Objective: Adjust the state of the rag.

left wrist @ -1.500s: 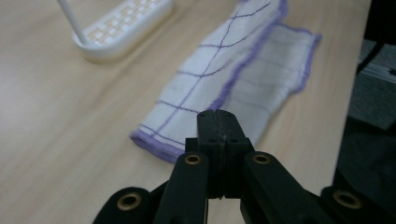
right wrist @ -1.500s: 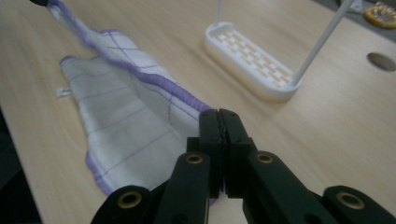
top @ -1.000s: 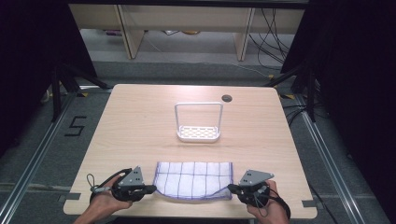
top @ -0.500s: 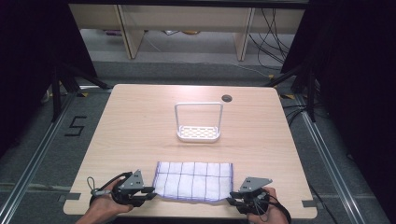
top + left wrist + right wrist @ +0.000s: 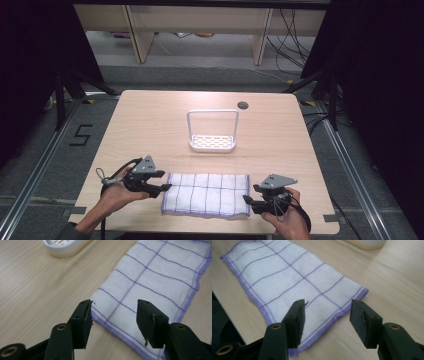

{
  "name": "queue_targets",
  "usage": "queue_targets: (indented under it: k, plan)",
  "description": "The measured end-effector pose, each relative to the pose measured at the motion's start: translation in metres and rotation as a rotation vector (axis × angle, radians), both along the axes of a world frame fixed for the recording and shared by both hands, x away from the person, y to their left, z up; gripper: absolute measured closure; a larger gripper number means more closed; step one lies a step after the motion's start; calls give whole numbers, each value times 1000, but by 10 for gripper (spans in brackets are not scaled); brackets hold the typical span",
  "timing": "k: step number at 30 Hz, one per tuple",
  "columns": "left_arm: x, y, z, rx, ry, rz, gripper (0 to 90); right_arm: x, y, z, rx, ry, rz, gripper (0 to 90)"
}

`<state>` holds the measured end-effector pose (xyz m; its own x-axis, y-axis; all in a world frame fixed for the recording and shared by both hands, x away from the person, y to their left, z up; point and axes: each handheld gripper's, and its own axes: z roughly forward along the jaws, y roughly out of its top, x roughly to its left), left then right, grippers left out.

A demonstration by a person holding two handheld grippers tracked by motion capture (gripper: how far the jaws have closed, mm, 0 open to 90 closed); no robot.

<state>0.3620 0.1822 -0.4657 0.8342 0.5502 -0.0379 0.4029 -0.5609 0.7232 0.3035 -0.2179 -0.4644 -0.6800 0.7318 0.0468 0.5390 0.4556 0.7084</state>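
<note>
Right now both grippers are released: left gripper (image 5: 161,180) and right gripper (image 5: 248,202) have just been opening, jaws apart, nothing pinched. The cloth (image 5: 206,194) lies flat, folded into a strip, on the near part of the table (image 5: 150,125), between the two hands. In the left gripper view the cloth (image 5: 150,282) edge sits below and ahead of the open jaws, not gripped; same in the right gripper view with the cloth (image 5: 294,282) end. My read: a fold was just laid down and let go. Next move likely calls for re-gripping the short ends or corners for another fold, or clearing off. The white rack (image 5: 212,131) stands mid-table, well apart from the cloth. Surface is light wood grain, with a small dark hole (image 5: 243,105) at the far edge. Room: grey floor, dark frame legs, cables and shelving behind.
</note>
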Motion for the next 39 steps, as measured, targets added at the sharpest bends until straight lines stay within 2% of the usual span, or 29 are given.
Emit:
queue_targets:
  k: [1, 4, 6, 8, 9, 10, 11, 12, 13, 14, 15, 16, 18, 19, 21, 22, 23, 24, 25, 26, 27, 29, 32, 34, 35, 36, 37, 39]
  plan:
    - [5, -1, -1, 13, 2, -6, 449, 3, 1, 0, -7, 21, -8, 470]
    - [18, -6, -6, 27, 27, -2, 434, 20, 2, -4, -32, 18, -28, 474]
    - [23, -7, -10, 28, 36, 11, 433, 29, 1, -6, -37, 27, -38, 480]
    - [29, -7, -13, 53, 43, -4, 431, 40, 1, -9, -43, 36, -51, 495]
    - [30, -8, -15, 43, 54, 14, 432, 44, 2, -11, -38, 40, -64, 503]
    - [32, -7, -16, 57, 56, -5, 434, 48, 1, -11, -53, 57, -64, 511]
    - [33, -8, -17, 58, 64, -3, 435, 52, 1, -14, -55, 29, -61, 516]
    - [34, -8, -19, 59, 67, -4, 436, 56, 1, -14, -81, 35, -51, 518]
    - [35, -9, -20, 53, 74, 1, 437, 58, 1, -15, -78, 43, -57, 526]
    - [37, -7, -19, 84, 75, -22, 443, 59, 2, -15, -78, 59, -62, 531]
    - [38, -9, -22, 63, 75, -8, 445, 62, 3, -16, -81, 49, -55, 531]
    - [41, -6, -21, 106, 76, -47, 446, 63, 3, -17, -84, 48, -53, 530]
    - [42, -7, -23, 96, 88, -32, 448, 67, 3, -19, -69, 43, -65, 531]
    - [43, -6, -24, 104, 87, -41, 452, 68, 3, -17, -74, 68, -67, 531]
    - [44, -7, -25, 98, 94, -42, 459, 71, 2, -21, -63, 45, -68, 541]
    - [45, -7, -25, 99, 94, -45, 461, 72, 3, -20, -55, 65, -72, 542]
    - [45, -7, -25, 103, 95, -51, 464, 73, 3, -21, -73, 59, -66, 542]
    - [46, -7, -26, 104, 100, -53, 472, 74, 3, -21, -75, 80, -65, 551]
    - [46, -7, -26, 111, 100, -56, 479, 75, 3, -22, -80, 66, -57, 554]
    - [46, -7, -27, 113, 100, -57, 482, 75, 4, -22, -72, 85, -64, 555]
    - [47, -8, -28, 110, 103, -56, 490, 76, 4, -23, -62, 80, -67, 557]
    - [47, -9, -29, 108, 115, -53, 493, 79, 3, -23, -75, 72, -53, 556]
    - [48, -9, -31, 115, 115, -54, 511, 79, 4, -23, -70, 96, -61, 556]
    - [49, -11, -32, 116, 120, -53, 528, 81, 4, -25, -78, 83, -55, 560]
    - [48, -12, -33, 117, 117, -54, 546, 81, 4, -25, -69, 101, -57, 562]
    - [46, -15, -35, 80, 121, -23, 564, 82, 4, -25, -72, 95, -47, 580]
    - [47, -13, -33, 133, 112, -59, 581, 82, 6, -28, -66, 85, -50, 604]
    - [46, -14, -32, 145, 100, -61, 670, 82, 7, -26, -78, 98, -25, 689]
